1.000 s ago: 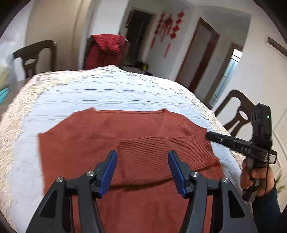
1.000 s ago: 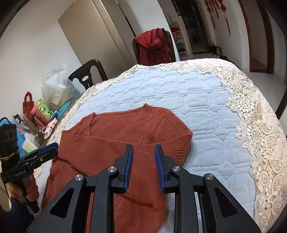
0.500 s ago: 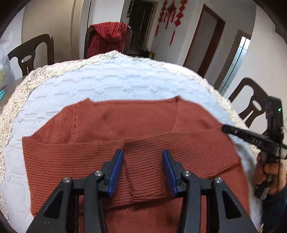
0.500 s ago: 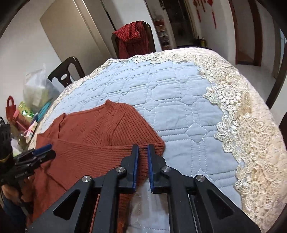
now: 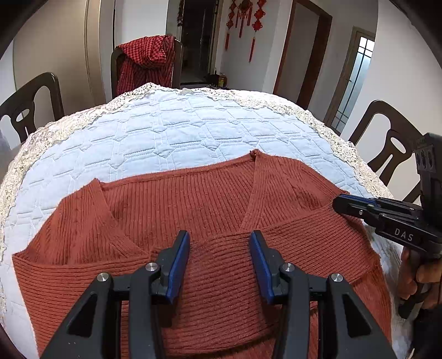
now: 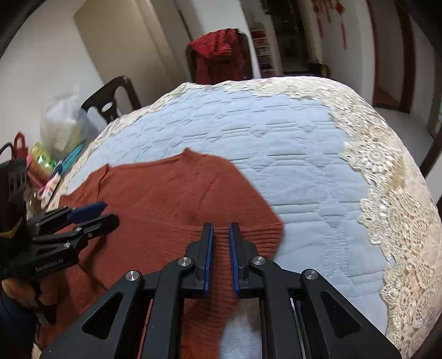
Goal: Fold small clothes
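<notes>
Both my grippers are low over the rust-red ribbed sweater (image 5: 210, 210), which lies spread on the quilted pale-blue table cover (image 5: 171, 138) with both sleeves folded across its front. My left gripper (image 5: 219, 261) hangs parted, blue pads (image 5: 176, 265) wide of each other with bare knit showing between them, holding nothing. My right gripper (image 6: 220, 254) has its pads (image 6: 209, 248) drawn close with a narrow gap, and a strip of the sweater's (image 6: 171, 204) folded sleeve runs through that gap near the cuff edge; whether the pads actually pinch the knit I cannot tell. From the left wrist view, my right gripper (image 5: 356, 205) comes in from the right edge, tips at the sweater's right shoulder, my right hand (image 5: 422, 276) wrapped around the handle. From the right wrist view, my left gripper (image 6: 94, 214) sits over the left side of the garment. A cream lace border (image 6: 395, 210) rims the cover, well apart from the sweater. At the far side of the table stands a dark wooden chair (image 5: 146, 69) draped with a red checked cloth (image 5: 149, 58); more dark chairs (image 5: 392, 149) stand at the sides. Off the left edge in the right wrist view are a white plastic bag (image 6: 66, 121) and a clutter of colourful packets (image 6: 41, 163). Red knot ornaments (image 5: 246, 16) hang on the back wall.
</notes>
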Motion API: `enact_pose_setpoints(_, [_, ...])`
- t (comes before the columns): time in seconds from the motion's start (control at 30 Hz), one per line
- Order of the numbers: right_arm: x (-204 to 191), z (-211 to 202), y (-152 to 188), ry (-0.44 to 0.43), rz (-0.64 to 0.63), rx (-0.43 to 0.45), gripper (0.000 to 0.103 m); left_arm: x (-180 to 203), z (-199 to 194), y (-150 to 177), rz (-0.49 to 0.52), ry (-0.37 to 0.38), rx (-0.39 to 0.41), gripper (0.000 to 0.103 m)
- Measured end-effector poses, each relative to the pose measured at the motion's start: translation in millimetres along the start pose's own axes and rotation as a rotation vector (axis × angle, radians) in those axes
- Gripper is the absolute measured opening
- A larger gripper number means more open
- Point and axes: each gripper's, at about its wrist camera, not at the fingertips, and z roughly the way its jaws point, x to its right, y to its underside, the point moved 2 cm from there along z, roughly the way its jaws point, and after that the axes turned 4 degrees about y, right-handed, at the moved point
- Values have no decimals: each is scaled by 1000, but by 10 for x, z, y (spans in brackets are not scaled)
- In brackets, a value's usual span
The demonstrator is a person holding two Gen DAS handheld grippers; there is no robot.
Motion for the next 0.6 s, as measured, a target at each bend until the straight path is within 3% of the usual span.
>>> enact_pose_setpoints(0.07, [27,-45,16,-3,6,-1,11,-65,-153,6,-24,38,44,48])
enact_pose_setpoints(0.13, [39,-126,53,3,0,6,11,-168,-312,39,-47,24,85,48])
enact_pose_setpoints(0.2, [28,-173,90,-3,-15,13,11,-304,-352,95,-88,-21,61,48])
enact_pose_setpoints(0.3, [11,-162,117,-2,-20,14,11,-377,-259,218,-118,10,-6,48])
enact_pose_setpoints(0.43, [-13,-143,113,-17,-13,17,12,-259,-190,290,-73,-38,9,48])
enact_pose_setpoints(0.5, [-15,-136,101,-20,-12,16,12,-219,-147,256,-65,-33,7,35])
enact_pose_setpoints(0.53, [-14,-140,105,-22,-10,16,12,-193,-143,241,-55,-29,6,18])
enact_pose_setpoints(0.57, [-8,-141,107,-26,-7,16,12,-168,-156,231,-50,-19,6,9])
enact_pose_setpoints(0.6, [0,-141,108,-31,-4,16,12,-158,-192,203,-54,-9,14,7])
